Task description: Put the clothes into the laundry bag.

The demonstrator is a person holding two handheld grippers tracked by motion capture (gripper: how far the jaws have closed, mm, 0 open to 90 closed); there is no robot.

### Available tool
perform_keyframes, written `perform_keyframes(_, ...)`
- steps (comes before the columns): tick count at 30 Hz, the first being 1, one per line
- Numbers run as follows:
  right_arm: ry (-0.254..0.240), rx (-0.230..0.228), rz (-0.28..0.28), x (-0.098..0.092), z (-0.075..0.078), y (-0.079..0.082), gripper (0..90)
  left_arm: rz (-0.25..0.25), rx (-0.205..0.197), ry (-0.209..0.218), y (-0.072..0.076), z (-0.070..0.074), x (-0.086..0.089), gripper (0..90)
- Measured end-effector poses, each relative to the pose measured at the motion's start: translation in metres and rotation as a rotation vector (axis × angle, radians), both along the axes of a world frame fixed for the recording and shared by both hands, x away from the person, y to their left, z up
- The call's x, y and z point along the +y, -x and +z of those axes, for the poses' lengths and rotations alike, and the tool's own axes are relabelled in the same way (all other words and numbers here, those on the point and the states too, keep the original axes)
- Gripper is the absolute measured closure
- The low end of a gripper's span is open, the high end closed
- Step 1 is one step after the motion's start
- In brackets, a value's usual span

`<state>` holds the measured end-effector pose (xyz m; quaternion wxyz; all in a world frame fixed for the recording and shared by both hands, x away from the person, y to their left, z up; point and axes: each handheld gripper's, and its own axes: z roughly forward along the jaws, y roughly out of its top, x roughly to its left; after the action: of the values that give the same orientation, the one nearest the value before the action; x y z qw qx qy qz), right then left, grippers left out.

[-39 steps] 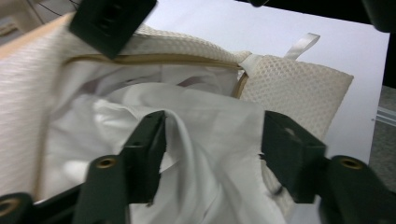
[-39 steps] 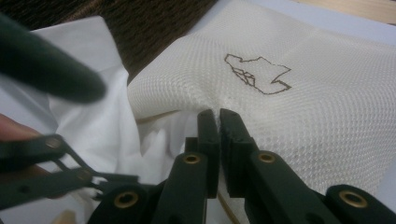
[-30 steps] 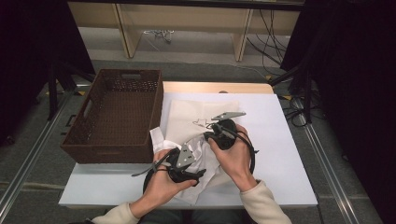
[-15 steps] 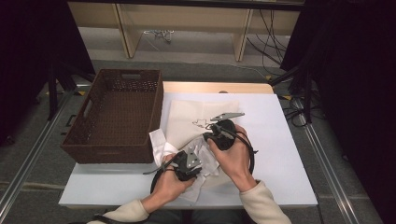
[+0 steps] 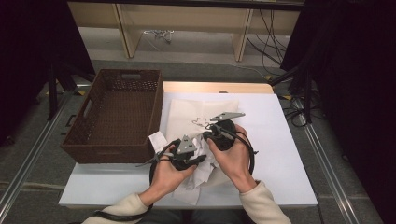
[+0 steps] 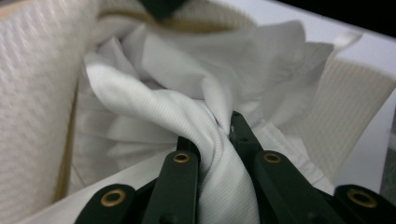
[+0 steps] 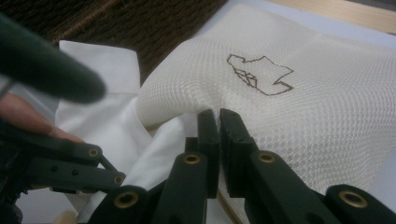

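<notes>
A crumpled white cloth (image 5: pixel 198 175) lies partly over a cream mesh cloth (image 5: pixel 187 112) with a brown outline emblem (image 7: pixel 259 74) on the white table (image 5: pixel 285 154). My left gripper (image 5: pixel 200 157) has just been closing, and its jaws now pinch a raised fold of the white cloth (image 6: pixel 187 74), as the left gripper view shows at the tips (image 6: pixel 212 135). My right gripper (image 5: pixel 208 135) is close beside it. Its jaws (image 7: pixel 218 114) are shut on the puckered edge of the cream mesh cloth (image 7: pixel 303 116).
A brown wicker basket (image 5: pixel 112 149) stands on the table's left side, right beside the cloths, and its dark weave (image 7: pixel 154 28) is just behind them. Bare table lies to the right of the hands. Cables and dark stands ring the table.
My left gripper has moved right, toward the right gripper, and its jaws went from wide open to pinched on a fold of the white cloth. The right gripper stayed put.
</notes>
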<state>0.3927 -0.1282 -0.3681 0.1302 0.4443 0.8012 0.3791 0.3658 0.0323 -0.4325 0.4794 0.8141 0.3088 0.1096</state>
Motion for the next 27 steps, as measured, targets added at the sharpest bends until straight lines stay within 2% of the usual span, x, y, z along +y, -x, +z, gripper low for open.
perform_keyframes(1, 0.015, -0.021, 0.019, -0.001, 0.001, 0.0, 88.5, 0.011, -0.01, 0.009, -0.001, 0.004, -0.001, 82.7)
perform_keyframes(2, 0.015, -0.029, 0.011, -0.001, 0.002, 0.001, 88.6, 0.007, -0.011, 0.011, -0.002, 0.006, -0.002, 82.7)
perform_keyframes(4, -0.002, -0.017, 0.0, 0.0, 0.005, 0.003, 88.6, 0.019, -0.042, 0.003, -0.006, 0.007, -0.005, 82.6)
perform_keyframes(5, 0.0, -0.034, 0.012, 0.0, 0.004, 0.002, 88.7, 0.019, -0.042, 0.003, -0.006, 0.007, -0.005, 82.5)
perform_keyframes(6, 0.0, -0.034, 0.012, 0.0, 0.004, 0.002, 88.7, 0.026, -0.043, -0.023, -0.008, 0.007, -0.005, 82.5)
perform_keyframes(7, -0.015, -0.011, 0.001, 0.0, 0.003, 0.003, 88.7, 0.043, -0.053, -0.033, -0.016, 0.0, -0.007, 82.2)
perform_keyframes(8, 0.007, -0.022, 0.011, -0.001, 0.003, 0.002, 88.7, 0.068, -0.044, -0.028, -0.019, -0.005, -0.009, 82.0)
perform_keyframes(9, 0.014, -0.035, 0.028, -0.001, 0.003, 0.001, 88.7, 0.084, -0.055, -0.048, -0.022, -0.01, -0.01, 81.6)
perform_keyframes(10, 0.006, -0.012, 0.008, 0.0, 0.003, 0.002, 88.7, 0.086, -0.062, -0.057, -0.025, -0.014, -0.01, 80.9)
perform_keyframes(13, 0.008, -0.005, 0.003, -0.001, 0.002, 0.002, 88.7, 0.095, -0.053, -0.066, -0.031, -0.024, -0.009, 78.0)
perform_keyframes(14, -0.009, 0.007, -0.002, -0.003, 0.0, -0.001, 88.7, 0.106, -0.044, -0.058, -0.031, -0.028, -0.01, 71.6)
perform_keyframes(15, -0.005, -0.002, 0.003, -0.003, -0.001, -0.002, 88.7, 0.091, -0.05, -0.076, -0.029, -0.031, -0.009, 67.9)
perform_keyframes(17, 0.001, -0.012, 0.005, -0.004, -0.002, -0.004, 88.7, 0.083, -0.048, -0.08, -0.027, -0.031, -0.009, 58.0)
perform_keyframes(18, 0.013, -0.008, 0.008, -0.005, -0.002, -0.004, 88.7, 0.087, -0.066, -0.072, -0.023, -0.03, -0.009, 58.0)
perform_keyframes(19, 0.004, 0.001, 0.008, -0.004, -0.002, -0.004, 88.6, 0.084, -0.08, -0.097, -0.021, -0.028, -0.007, 51.1)
perform_keyframes(20, 0.006, -0.013, 0.013, -0.004, -0.002, -0.005, 88.6, 0.077, -0.085, -0.103, -0.019, -0.026, -0.005, 45.7)
perform_keyframes(21, 0.004, 0.002, 0.004, -0.003, -0.001, -0.003, 88.6, 0.077, -0.088, -0.104, -0.016, -0.025, -0.004, 41.5)
perform_keyframes(22, 0.011, -0.015, 0.023, -0.004, -0.002, -0.004, 88.6, 0.072, -0.095, -0.103, -0.012, -0.021, -0.001, 38.9)
perform_keyframes(24, 0.006, 0.009, 0.004, -0.003, 0.0, -0.002, 88.6, 0.064, -0.111, -0.106, -0.004, -0.016, 0.003, 32.3)
perform_keyframes(25, 0.005, 0.019, -0.011, -0.002, 0.0, -0.002, 88.5, 0.054, -0.105, -0.081, 0.003, -0.014, 0.005, 31.2)
perform_keyframes(26, 0.005, 0.019, -0.011, -0.002, 0.0, -0.002, 88.5, 0.054, -0.105, -0.081, 0.003, -0.014, 0.005, 29.8)
perform_keyframes(27, 0.003, 0.01, 0.008, -0.003, 0.0, -0.002, 88.5, 0.046, -0.111, -0.103, 0.007, -0.013, 0.008, 28.9)
